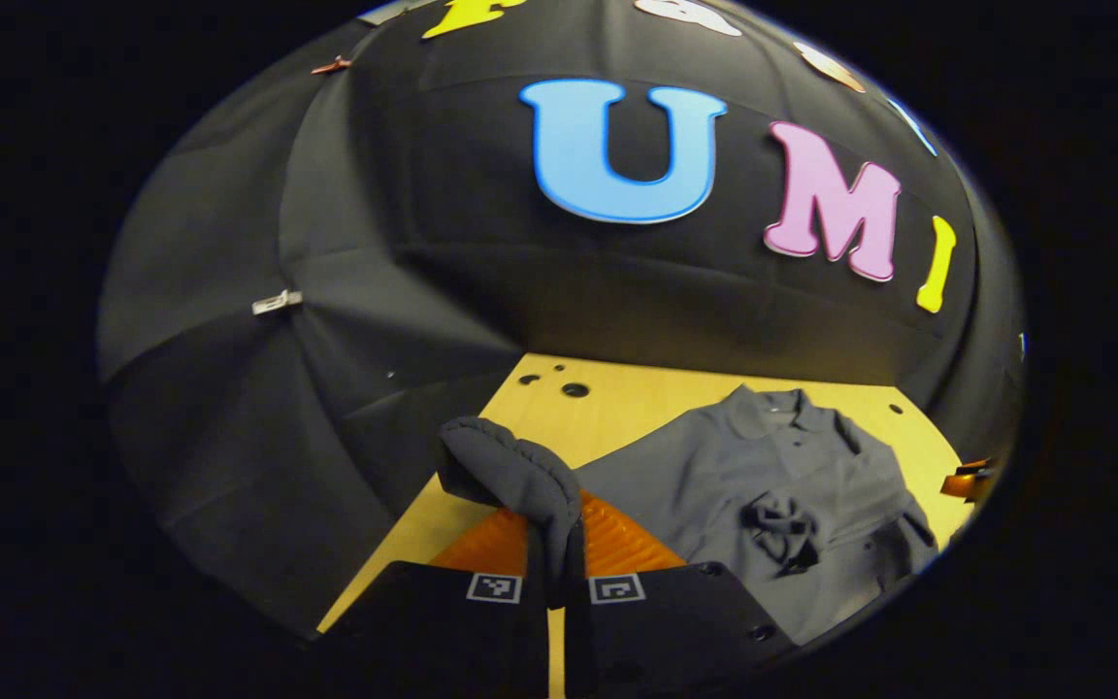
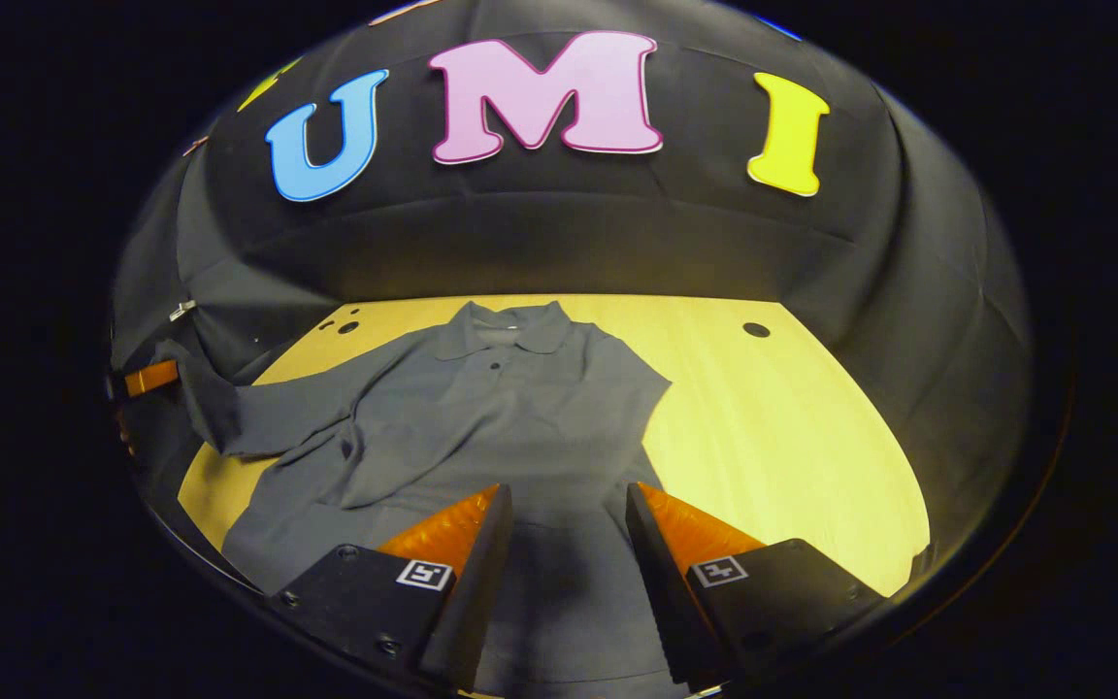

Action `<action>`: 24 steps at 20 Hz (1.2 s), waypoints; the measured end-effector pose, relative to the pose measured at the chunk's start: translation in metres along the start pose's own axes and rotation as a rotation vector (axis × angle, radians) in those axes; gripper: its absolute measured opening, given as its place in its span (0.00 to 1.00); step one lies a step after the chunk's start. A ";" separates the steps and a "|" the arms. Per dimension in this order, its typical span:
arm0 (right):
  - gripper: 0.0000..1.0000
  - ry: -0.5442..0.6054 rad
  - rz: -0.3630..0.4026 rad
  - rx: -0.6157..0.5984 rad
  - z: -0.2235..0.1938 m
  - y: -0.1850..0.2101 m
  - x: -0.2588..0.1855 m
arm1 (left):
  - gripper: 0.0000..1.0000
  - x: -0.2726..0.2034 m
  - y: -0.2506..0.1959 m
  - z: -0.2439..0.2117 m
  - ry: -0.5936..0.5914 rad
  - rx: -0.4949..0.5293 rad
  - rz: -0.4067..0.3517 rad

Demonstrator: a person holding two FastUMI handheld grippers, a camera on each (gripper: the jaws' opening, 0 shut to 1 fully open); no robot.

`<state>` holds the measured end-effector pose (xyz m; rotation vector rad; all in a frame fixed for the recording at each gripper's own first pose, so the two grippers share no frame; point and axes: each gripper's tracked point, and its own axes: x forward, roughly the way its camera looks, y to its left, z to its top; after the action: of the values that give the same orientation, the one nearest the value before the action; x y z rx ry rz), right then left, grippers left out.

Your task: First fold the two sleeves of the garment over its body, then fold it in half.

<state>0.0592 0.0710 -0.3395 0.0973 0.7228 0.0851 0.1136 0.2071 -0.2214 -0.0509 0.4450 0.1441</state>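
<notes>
The left claw gripped a sleeve, with the shirt body to its right. The right claw hovered released over the hem.

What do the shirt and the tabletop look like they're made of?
Shirt: soft grey knit-looking fabric, matte; it creases, drapes, and bunches where the left gripper pinches the sleeve. Probably cotton or a blend, hard to say. Tabletop: pale wood or wood-look laminate, smooth with faint straight grain and drilled holes.
</notes>
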 end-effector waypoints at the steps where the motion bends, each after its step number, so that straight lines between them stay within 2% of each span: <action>1: 0.74 0.002 -0.006 0.013 -0.003 -0.008 -0.001 | 0.11 0.001 -0.022 0.008 -0.007 0.007 -0.033; 4: 0.76 0.000 -0.028 0.052 -0.009 -0.033 -0.007 | 0.11 0.000 -0.085 0.027 -0.015 0.029 -0.132; 5: 0.77 -0.001 -0.038 0.060 -0.011 -0.041 -0.008 | 0.08 -0.001 -0.106 0.032 -0.014 0.036 -0.162; 7: 0.78 -0.002 -0.047 0.072 -0.015 -0.053 -0.011 | 0.11 -0.002 -0.144 0.037 -0.002 0.043 -0.225; 9: 0.80 0.011 -0.050 0.083 -0.022 -0.064 -0.012 | 0.11 0.000 -0.185 0.031 0.019 0.045 -0.283; 10: 0.87 0.011 -0.055 0.084 -0.023 -0.070 -0.013 | 0.11 0.002 -0.202 0.027 0.029 0.050 -0.306; 11: 0.89 0.013 -0.057 0.089 -0.024 -0.076 -0.015 | 0.11 0.004 -0.219 0.023 0.039 0.057 -0.327; 12: 0.89 0.016 -0.058 0.096 -0.028 -0.080 -0.016 | 0.08 0.007 -0.235 0.018 0.047 0.063 -0.346; 15: 0.89 0.027 -0.066 0.109 -0.034 -0.095 -0.017 | 0.11 0.016 -0.284 0.003 0.076 0.087 -0.404; 19: 0.89 0.046 -0.075 0.115 -0.044 -0.117 -0.016 | 0.11 0.033 -0.339 -0.031 0.130 0.128 -0.448; 24: 0.89 0.069 -0.080 0.139 -0.053 -0.144 -0.011 | 0.11 0.060 -0.381 -0.078 0.195 0.185 -0.448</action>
<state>0.0222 -0.0697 -0.3885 0.1992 0.8008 -0.0382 0.1911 -0.1684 -0.3106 0.0185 0.6289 -0.3455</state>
